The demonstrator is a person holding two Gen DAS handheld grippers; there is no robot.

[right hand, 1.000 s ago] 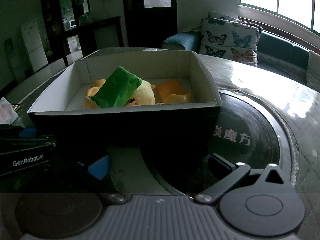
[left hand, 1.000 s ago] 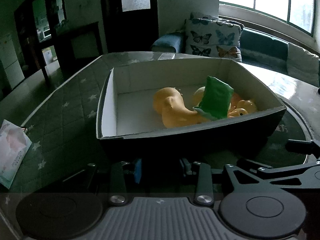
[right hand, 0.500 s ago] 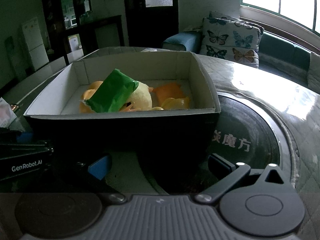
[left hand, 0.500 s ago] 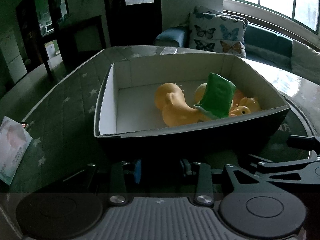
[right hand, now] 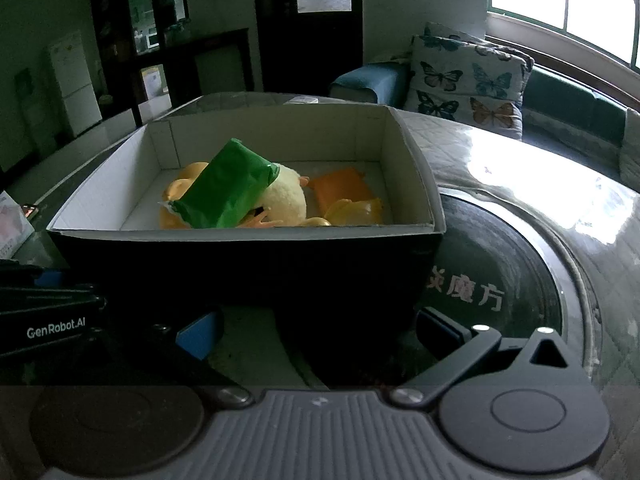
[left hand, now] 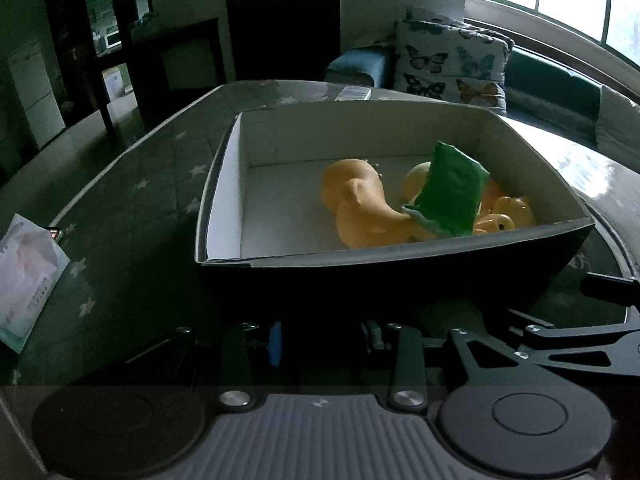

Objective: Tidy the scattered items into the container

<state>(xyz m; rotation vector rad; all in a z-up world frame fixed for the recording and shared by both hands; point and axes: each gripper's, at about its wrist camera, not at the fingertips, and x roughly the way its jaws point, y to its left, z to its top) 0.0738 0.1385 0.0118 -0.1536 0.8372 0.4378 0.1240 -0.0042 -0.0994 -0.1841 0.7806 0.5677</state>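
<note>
butterfly cushion [left hand: 448,68] on sofa [left hand: 560,80] | tissue pack [left hand: 24,280] on table [left hand: 132,200]

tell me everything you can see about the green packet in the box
The green packet is a glossy, soft-looking pouch, plain bright green with a crimped pale seam at its lower end. It looks sealed and a little crumpled. It lies tilted, propped on top of the yellow toys and leaning against the pale plush chick, inside the box, well apart from the far wall. Neither gripper touches it. Any print on it cannot be made out.
</note>
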